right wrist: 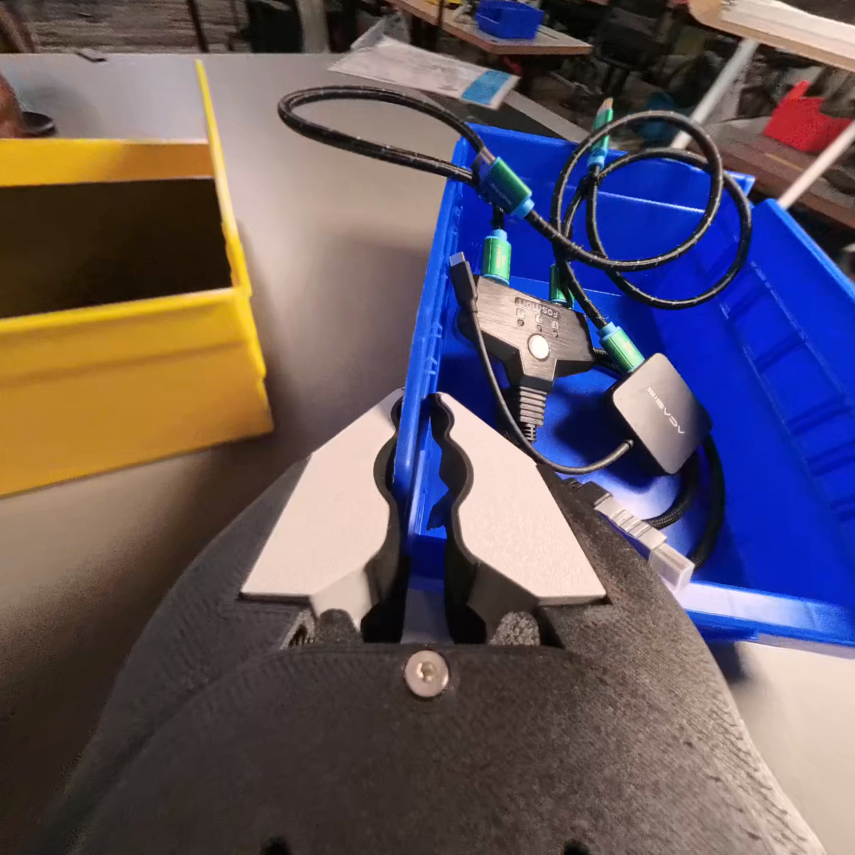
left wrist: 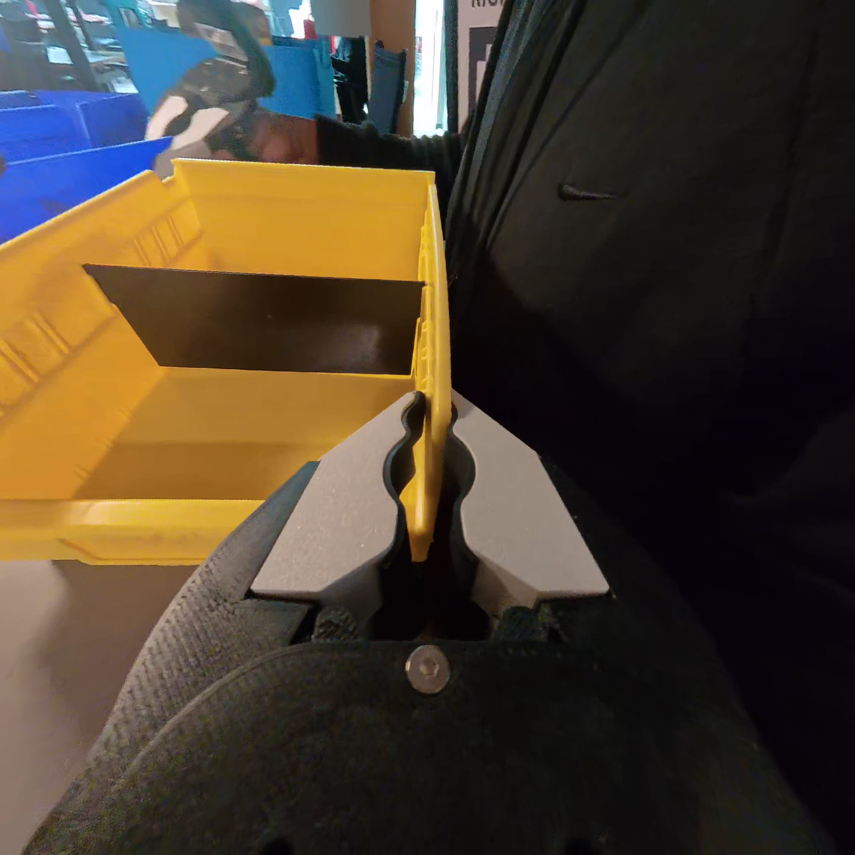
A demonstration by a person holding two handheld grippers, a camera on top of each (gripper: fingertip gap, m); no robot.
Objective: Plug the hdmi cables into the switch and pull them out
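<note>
Nearest in the left wrist view, the left gripper point(left wrist: 432, 407) was closed on the right side wall of the yellow plastic bin point(left wrist: 296, 217). The thin wall sat pinched between its two grey fingers point(left wrist: 342, 504). A flat black divider point(left wrist: 259, 319) stood across the middle of that bin, and the part in view held nothing. Dark clothing filled the right side.

Nearest in the right wrist view, the right gripper point(right wrist: 418, 405) was closed on the left side wall of the blue plastic bin point(right wrist: 786, 347), one finger outside and one inside. Both bins stood on the pale grey table point(right wrist: 337, 231), yellow on the left and blue on the right.

Inside the blue bin, a silver plug point(right wrist: 647, 546) lay nearest. Just past it was a small black square box point(right wrist: 661, 412). Left of it lay the black three-way hdmi switch point(right wrist: 532, 333) with a round button. Green-ended plugs point(right wrist: 497, 257) looked already pushed into its far side. Farther back, the black braided hdmi cables point(right wrist: 647, 217) looped up over the rim.

The switch looked small, light and smooth, so it would likely slide. The cables looked bendy and springy. The hard green plug ends seemed the best place to grab, with the switch body held by its sides.
</note>
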